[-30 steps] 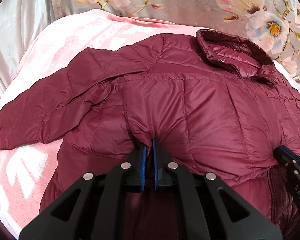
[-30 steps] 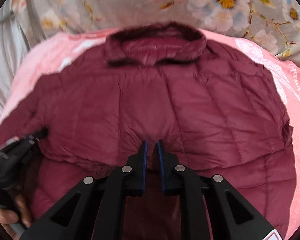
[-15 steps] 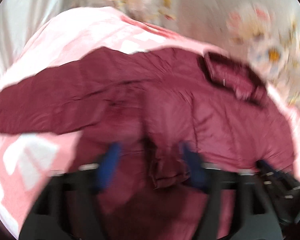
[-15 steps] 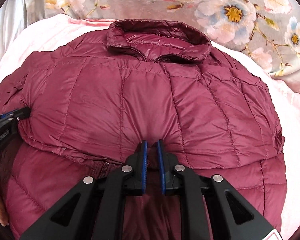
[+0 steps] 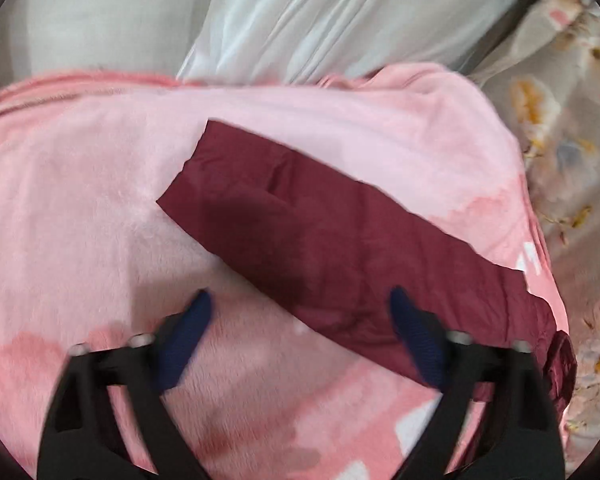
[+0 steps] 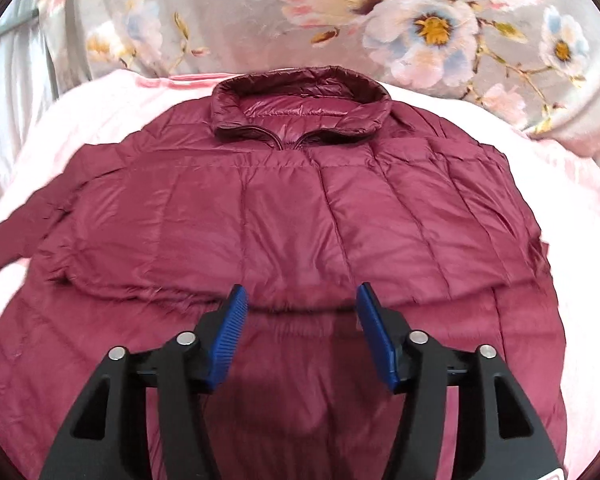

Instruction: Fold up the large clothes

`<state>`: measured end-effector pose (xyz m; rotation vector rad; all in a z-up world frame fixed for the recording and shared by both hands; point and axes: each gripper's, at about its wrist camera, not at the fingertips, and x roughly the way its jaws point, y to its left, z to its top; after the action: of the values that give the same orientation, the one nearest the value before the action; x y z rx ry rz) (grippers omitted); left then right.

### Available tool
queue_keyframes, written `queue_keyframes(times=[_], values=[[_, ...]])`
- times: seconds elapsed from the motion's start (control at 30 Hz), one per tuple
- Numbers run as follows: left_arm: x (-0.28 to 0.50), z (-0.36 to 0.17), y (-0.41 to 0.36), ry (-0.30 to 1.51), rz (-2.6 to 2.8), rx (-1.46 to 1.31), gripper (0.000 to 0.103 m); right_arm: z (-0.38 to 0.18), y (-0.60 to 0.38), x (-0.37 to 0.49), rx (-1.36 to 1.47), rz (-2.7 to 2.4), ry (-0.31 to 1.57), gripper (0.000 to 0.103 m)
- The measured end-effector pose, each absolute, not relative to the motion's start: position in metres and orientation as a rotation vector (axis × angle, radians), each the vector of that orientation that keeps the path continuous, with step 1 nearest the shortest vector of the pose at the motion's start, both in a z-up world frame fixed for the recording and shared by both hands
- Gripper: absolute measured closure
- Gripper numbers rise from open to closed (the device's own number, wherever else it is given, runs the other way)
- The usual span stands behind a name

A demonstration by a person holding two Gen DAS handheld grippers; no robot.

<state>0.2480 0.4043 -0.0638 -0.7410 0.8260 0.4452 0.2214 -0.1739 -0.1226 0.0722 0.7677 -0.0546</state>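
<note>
On the pink blanket [image 5: 80,208], between folds: both grippers (left gripper [image 5: 300,320], right gripper [image 6: 300,312]) spread wide, holding nothing. Next, probably, pinching the outstretched sleeve [image 5: 320,232] and folding it across the jacket [image 6: 280,208].

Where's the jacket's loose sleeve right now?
In the left wrist view the sleeve lies flat on the pink blanket, running diagonally ahead of the open left gripper, cuff toward the white curtain.

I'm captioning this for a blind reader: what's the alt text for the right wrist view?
An open right gripper hovers over a maroon puffer jacket lying on a pink blanket, hem folded up, collar toward a floral fabric.
</note>
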Motion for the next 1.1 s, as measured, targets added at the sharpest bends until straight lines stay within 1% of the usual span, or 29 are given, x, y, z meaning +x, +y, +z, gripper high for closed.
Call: queue_keyframes(times=[0.07, 0.1, 0.13, 0.17, 0.27, 0.37, 0.43, 0.53, 0.6, 0.7, 0.8, 0.87, 0.9, 0.93, 0.97, 1.0, 1.07, 1.1], values=[[0.260, -0.066, 0.406, 0.843, 0.420, -0.762, 0.063, -0.122, -0.174, 0.211, 0.068, -0.045, 0.781, 0.043], [0.264, -0.064, 0.402, 0.835, 0.408, -0.762, 0.072, -0.122, -0.174, 0.204, 0.065, -0.046, 0.783, 0.042], [0.273, -0.057, 0.393, 0.829, 0.377, -0.748, 0.086, -0.123, -0.173, 0.198, 0.063, -0.049, 0.781, 0.041], [0.279, -0.051, 0.383, 0.823, 0.362, -0.724, 0.094, -0.124, -0.174, 0.192, 0.059, -0.054, 0.780, 0.041], [0.289, -0.020, 0.348, 0.765, 0.294, -0.638, 0.099, -0.124, -0.173, 0.176, 0.036, -0.076, 0.769, 0.041], [0.297, 0.028, 0.288, 0.698, 0.153, -0.545, 0.101, -0.117, -0.167, 0.165, -0.007, -0.084, 0.741, 0.041], [0.301, 0.060, 0.241, 0.661, 0.045, -0.481, 0.101, -0.110, -0.163, 0.160, -0.032, -0.082, 0.719, 0.040], [0.306, 0.101, 0.147, 0.622, -0.153, -0.371, 0.101, -0.102, -0.159, 0.156, -0.043, -0.074, 0.691, 0.036], [0.305, 0.110, 0.096, 0.624, -0.248, -0.322, 0.101, -0.099, -0.159, 0.156, -0.037, -0.069, 0.687, 0.036], [0.307, 0.098, 0.023, 0.675, -0.354, -0.263, 0.100, -0.099, -0.168, 0.155, -0.011, -0.068, 0.688, 0.036], [0.313, 0.058, -0.038, 0.787, -0.455, -0.268, 0.098, -0.105, -0.181, 0.154, 0.010, -0.087, 0.700, 0.036], [0.317, 0.029, -0.062, 0.871, -0.481, -0.282, 0.088, -0.111, -0.195, 0.154, 0.031, -0.111, 0.715, 0.036], [0.317, 0.012, -0.069, 0.912, -0.494, -0.303, 0.074, -0.115, -0.203, 0.154, 0.045, -0.123, 0.725, 0.036], [0.315, -0.003, -0.072, 0.939, -0.493, -0.328, 0.055, -0.118, -0.210, 0.154, 0.060, -0.128, 0.733, 0.036], [0.310, -0.012, -0.070, 0.950, -0.492, -0.351, 0.041, -0.121, -0.218, 0.154, 0.082, -0.132, 0.743, 0.036], [0.306, -0.018, -0.065, 0.956, -0.500, -0.393, 0.038, -0.124, -0.227, 0.155, 0.107, -0.135, 0.752, 0.036], [0.301, -0.020, -0.048, 0.952, -0.526, -0.482, 0.025, -0.127, -0.240, 0.156, 0.152, -0.135, 0.763, 0.036], [0.299, -0.018, -0.033, 0.939, -0.543, -0.553, 0.023, -0.127, -0.246, 0.158, 0.175, -0.128, 0.766, 0.036]])
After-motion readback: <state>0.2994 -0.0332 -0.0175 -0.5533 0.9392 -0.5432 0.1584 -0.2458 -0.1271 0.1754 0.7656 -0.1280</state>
